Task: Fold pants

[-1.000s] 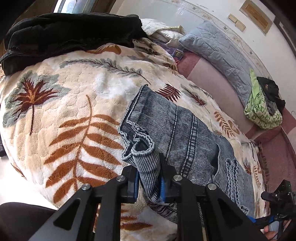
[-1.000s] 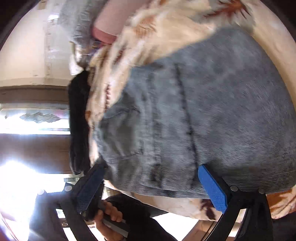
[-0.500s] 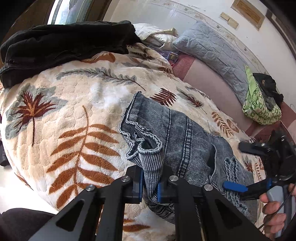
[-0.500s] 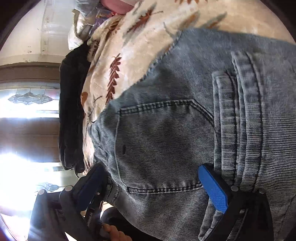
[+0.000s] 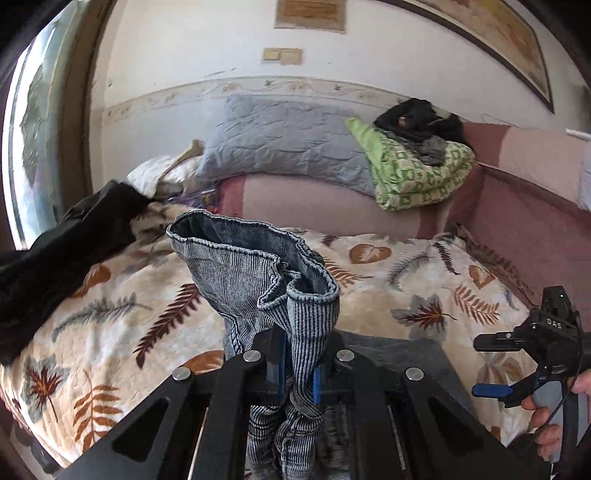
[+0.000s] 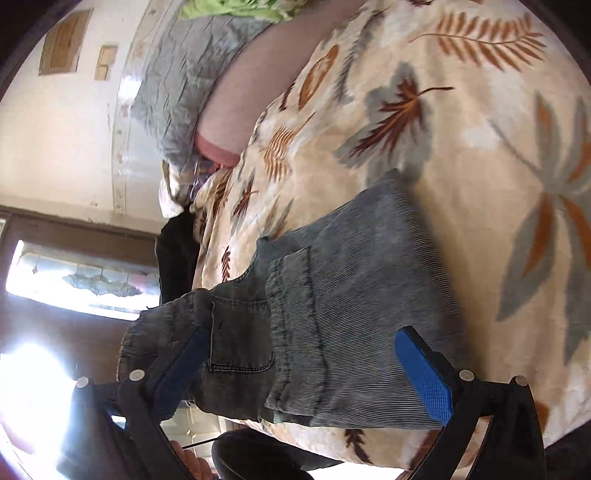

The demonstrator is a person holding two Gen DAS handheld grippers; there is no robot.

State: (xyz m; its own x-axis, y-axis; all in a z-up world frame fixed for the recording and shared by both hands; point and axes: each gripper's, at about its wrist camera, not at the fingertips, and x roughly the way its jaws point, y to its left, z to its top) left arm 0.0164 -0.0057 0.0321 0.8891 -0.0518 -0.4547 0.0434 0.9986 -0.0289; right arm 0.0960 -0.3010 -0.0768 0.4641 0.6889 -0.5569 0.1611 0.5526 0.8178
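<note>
Left gripper (image 5: 298, 373) clamped on lifted hem of jeans (image 5: 258, 273), rest lying at blanket (image 6: 480, 155) near edge; right gripper (image 6: 310, 365) spread apart above. Carry hem across, match edges

This is a bedroom in a lived-in home: a bed (image 5: 424, 280) under a cream fleece blanket (image 5: 122, 317) printed with brown and grey leaves fills both views. At the far side of the bed a grey quilted pillow (image 5: 280, 144) leans against a wall with a patterned wallpaper border (image 5: 258, 86), a folded green-and-white quilt (image 5: 417, 173) with dark clothes on top lies just beside the pillow, and a black garment (image 5: 66, 251) sprawls over the bed's left part. A window (image 6: 81, 280) stands beyond that end of the bed, and a framed picture (image 5: 491, 33) hangs on the wall above the pillow.
</note>
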